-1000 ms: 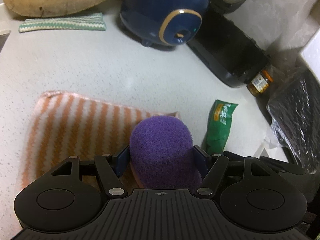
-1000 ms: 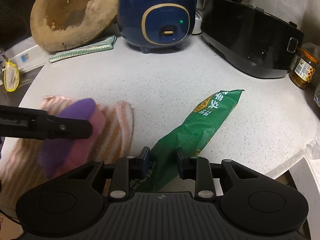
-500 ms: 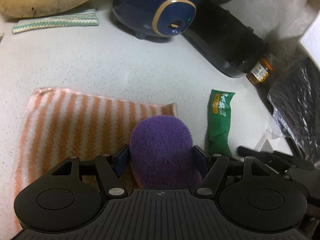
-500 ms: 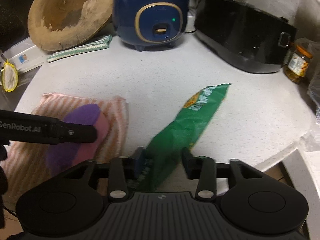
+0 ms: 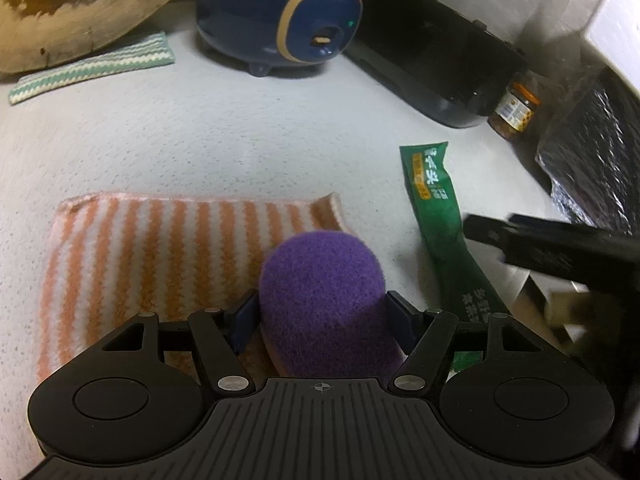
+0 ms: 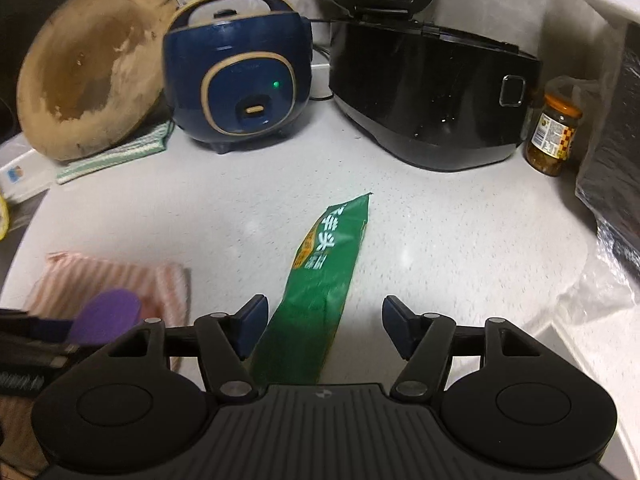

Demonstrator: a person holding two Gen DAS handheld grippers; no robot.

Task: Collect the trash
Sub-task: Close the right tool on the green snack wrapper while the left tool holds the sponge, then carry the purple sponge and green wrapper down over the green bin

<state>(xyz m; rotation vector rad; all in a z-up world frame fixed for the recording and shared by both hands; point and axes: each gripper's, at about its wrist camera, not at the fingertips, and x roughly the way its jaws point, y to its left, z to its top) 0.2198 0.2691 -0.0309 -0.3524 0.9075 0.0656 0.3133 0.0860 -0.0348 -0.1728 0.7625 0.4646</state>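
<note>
The green wrapper (image 6: 320, 280) lies flat on the table (image 6: 440, 248), stretched from the table's front edge back toward the blue rice cooker (image 6: 240, 76). Its near end sits between the jaws of the right gripper (image 6: 324, 330), which are opening; the left pad is just beside the wrapper's edge, the right pad stands well clear, so nothing is pinched. The left gripper (image 5: 322, 320) is clamped on a purple sponge (image 5: 324, 280) over the striped cloth (image 5: 160, 248), to the left of the wrapper.

The step in hand looks like letting go of the wrapper or re-setting the grip on it; which of the two I cannot tell. If a fresh grip is wanted, it would pay to centre the jaws over the wrapper's near end, since it now lies toward the left pad. A thin, slick film will likely slide or crumple, so the pads should close across its width, low to the table, and pinch firmly before lifting. Keeping the left gripper and sponge on the cloth side of the wrapper leaves room.
</note>
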